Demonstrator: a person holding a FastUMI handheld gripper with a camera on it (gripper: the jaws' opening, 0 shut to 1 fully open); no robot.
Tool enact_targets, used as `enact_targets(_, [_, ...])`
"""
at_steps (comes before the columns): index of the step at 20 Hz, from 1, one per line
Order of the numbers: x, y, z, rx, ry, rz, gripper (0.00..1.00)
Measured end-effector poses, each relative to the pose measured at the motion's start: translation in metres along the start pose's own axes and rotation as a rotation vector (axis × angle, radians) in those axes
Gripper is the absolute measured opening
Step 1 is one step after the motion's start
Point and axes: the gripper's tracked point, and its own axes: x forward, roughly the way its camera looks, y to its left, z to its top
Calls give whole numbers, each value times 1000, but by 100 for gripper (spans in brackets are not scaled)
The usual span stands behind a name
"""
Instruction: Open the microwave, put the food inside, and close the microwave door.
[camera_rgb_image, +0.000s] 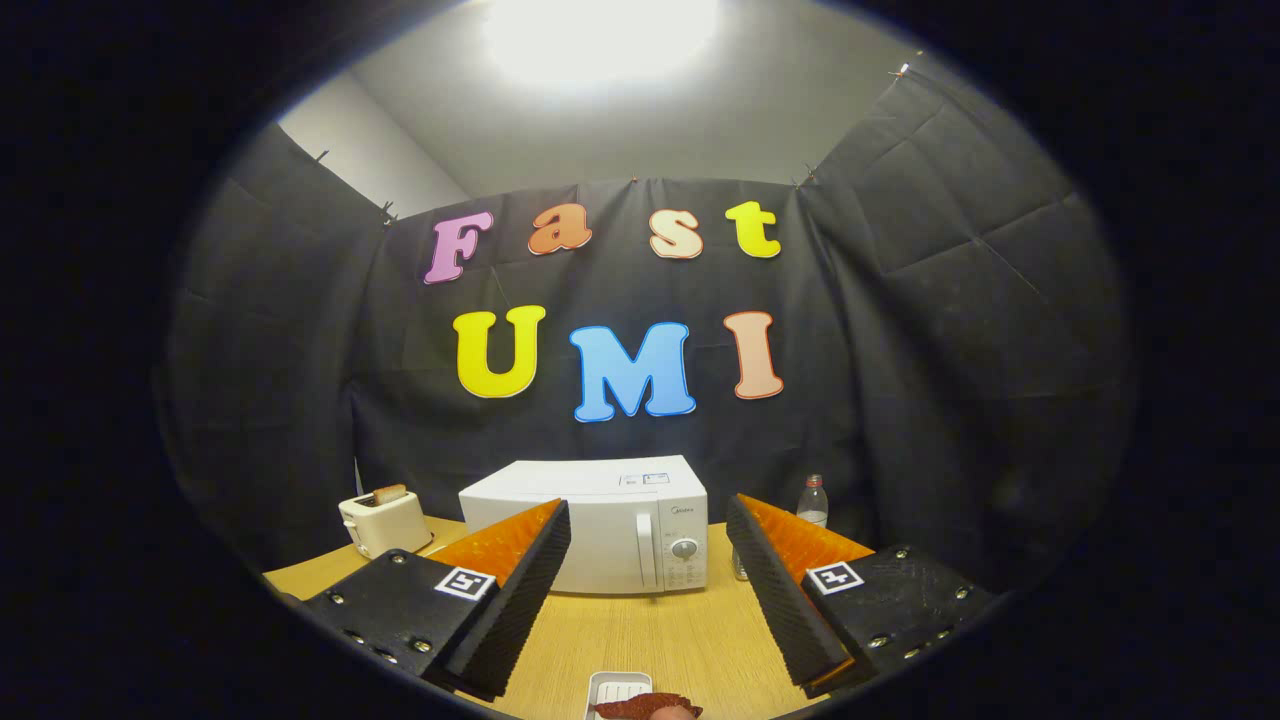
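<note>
Gripper (648, 560) fingers stand wide apart with nothing between them, held above the wooden worktop (650, 630) and aimed at the white microwave (600, 530) at the far side. I read its door as shut; the handle runs upright just left of the knob panel, on the right part of the front. Nearest to me, below and between the fingers, sits a small white tray (618, 690) with a piece of reddish-brown food (645, 707) touching its near right corner; I cannot tell whether the food rests in the tray or partly off it.

My judgement is that nothing of the task is done yet, and the door comes first. A risk I see is hooking the handle badly, so that the microwave slides on the worktop instead of the door swinging. The door appears hinged on the left, so its swing would sweep toward the left finger's side; I should keep clear of that arc.

A toaster (385, 520) with a slice in its slot stands to the left of the microwave, apart from it. A clear bottle (812, 503) stands just right of it, near enough to be knocked by a careless approach. Bare worktop lies between the tray and the microwave.
</note>
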Motion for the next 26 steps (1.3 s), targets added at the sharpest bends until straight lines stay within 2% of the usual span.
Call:
enact_targets(11, [39, -5, 7, 21, -21, -1, 97])
enact_targets(19, [112, -36, -1, 1, -16, -15, 97])
enact_targets(26, [195, -58, -44, -4, 49, -15, 98])
